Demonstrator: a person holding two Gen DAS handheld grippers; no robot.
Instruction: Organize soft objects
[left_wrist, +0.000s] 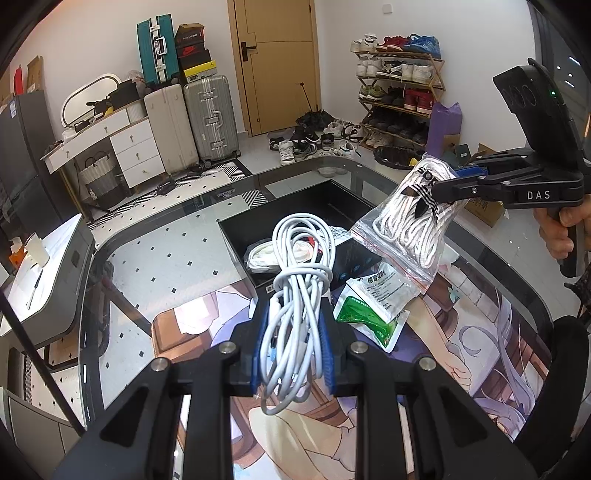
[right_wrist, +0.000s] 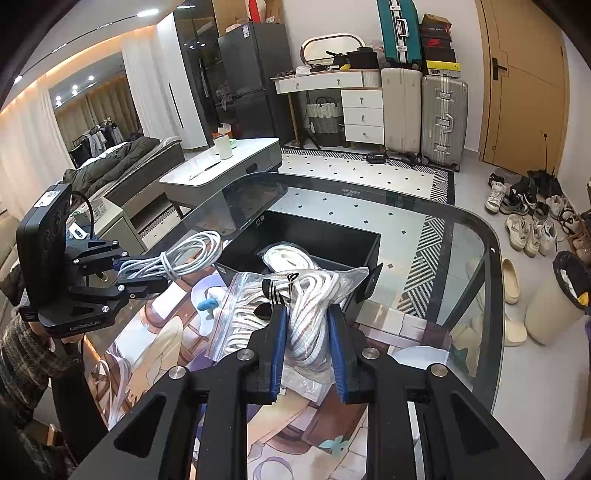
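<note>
L gripper (left_wrist: 293, 332): pinching 1 coiled white cable bundle (left_wrist: 295, 273), hanging above glass table (left_wrist: 177, 221).
R gripper (right_wrist: 308, 325): squeezing 1 clear zip bag of white rope (right_wrist: 295, 306), lifted near box.
Black open box (right_wrist: 325, 232): holding 1 more bagged white coil (right_wrist: 284, 258).
Mat: 2 sachets lying – 1 white (left_wrist: 384, 291), 1 green (left_wrist: 369, 321).

Both views are bright and sharp, lit by ceiling spotlights (right_wrist: 90, 78) at upper left; fisheye bending and dark vignetting mark the edges, reflections glaze the bench (right_wrist: 454, 236).
</note>
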